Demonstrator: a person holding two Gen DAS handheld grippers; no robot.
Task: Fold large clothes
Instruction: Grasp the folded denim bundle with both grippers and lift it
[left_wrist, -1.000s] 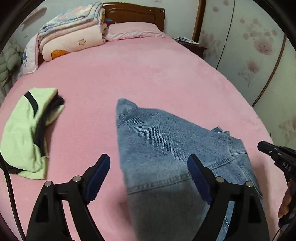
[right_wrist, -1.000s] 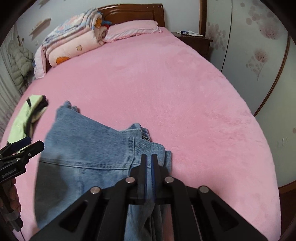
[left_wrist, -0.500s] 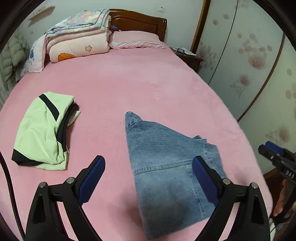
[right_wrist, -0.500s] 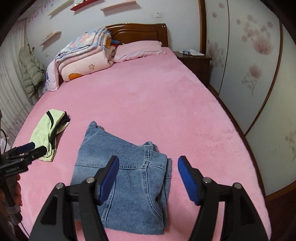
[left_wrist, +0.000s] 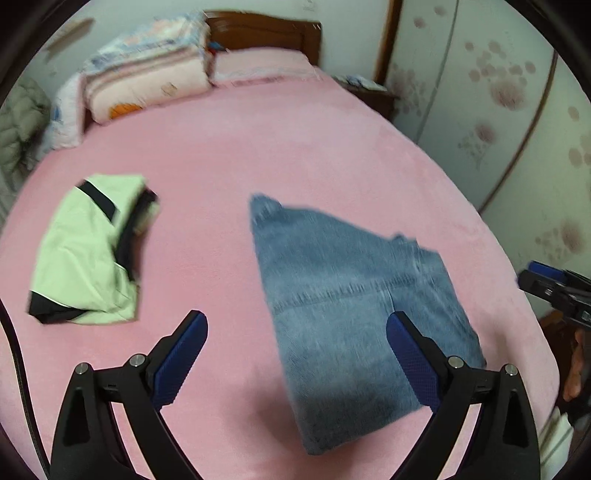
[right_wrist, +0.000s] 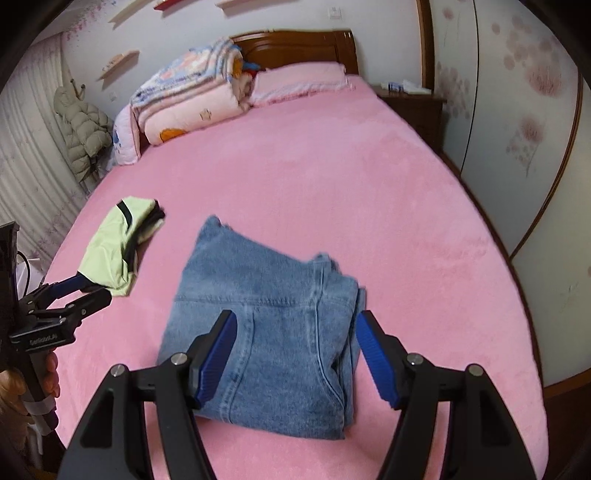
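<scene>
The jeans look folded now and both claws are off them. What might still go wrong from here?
1. The folded jeans show uneven layers at their right edge, so the stack might slump or open if nudged.
2. The right claw hangs open directly over the denim; dipping could snag a layer.
3. The green garment lies near the left claw, which might brush it.
</scene>
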